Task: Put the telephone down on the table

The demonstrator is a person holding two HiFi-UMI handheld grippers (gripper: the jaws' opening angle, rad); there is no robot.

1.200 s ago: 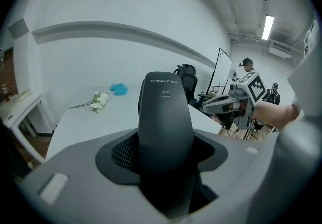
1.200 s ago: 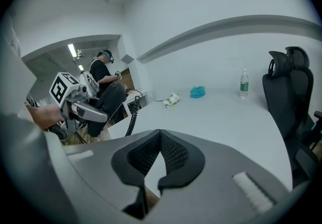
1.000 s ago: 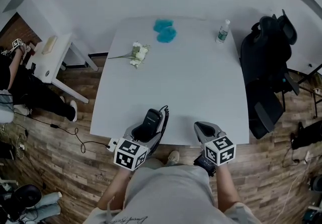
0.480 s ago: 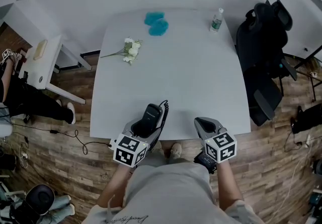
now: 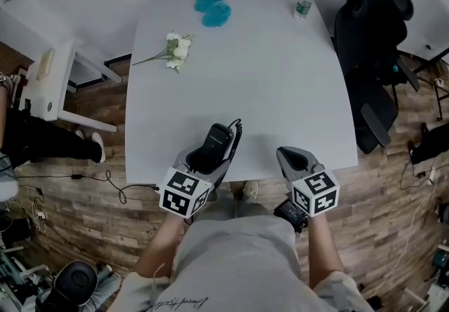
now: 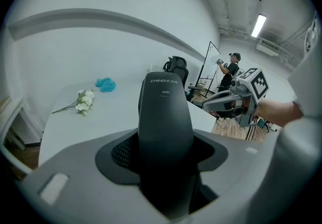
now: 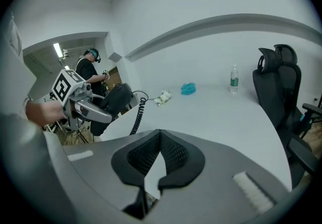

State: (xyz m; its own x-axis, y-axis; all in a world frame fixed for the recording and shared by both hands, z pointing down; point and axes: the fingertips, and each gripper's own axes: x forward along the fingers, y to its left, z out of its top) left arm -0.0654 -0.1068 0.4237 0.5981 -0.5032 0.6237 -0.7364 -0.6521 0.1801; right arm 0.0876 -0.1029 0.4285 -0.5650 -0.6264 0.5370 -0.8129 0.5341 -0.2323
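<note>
A black telephone handset point(image 5: 217, 141) with a coiled cord point(image 5: 235, 137) sits between the jaws of my left gripper point(image 5: 209, 158), which is shut on it above the near edge of the white table point(image 5: 266, 79). In the left gripper view the handset point(image 6: 165, 127) stands up between the two pads and fills the gap. My right gripper point(image 5: 290, 159) hovers at the table's near edge to the right, its pads closed together on nothing point(image 7: 159, 156). From the right gripper view, the left gripper point(image 7: 93, 109) and the handset point(image 7: 116, 98) show at the left, with the cord point(image 7: 137, 115) hanging down.
A white flower sprig point(image 5: 175, 51), a blue fluffy thing point(image 5: 212, 9) and a water bottle point(image 5: 304, 1) lie on the far part of the table. A black office chair point(image 5: 372, 44) stands at the right. A small white side table point(image 5: 49, 86) stands at the left.
The left gripper has edged a little further over the table with the handset still in it. The right gripper has stayed in place. The head view has shifted.
</note>
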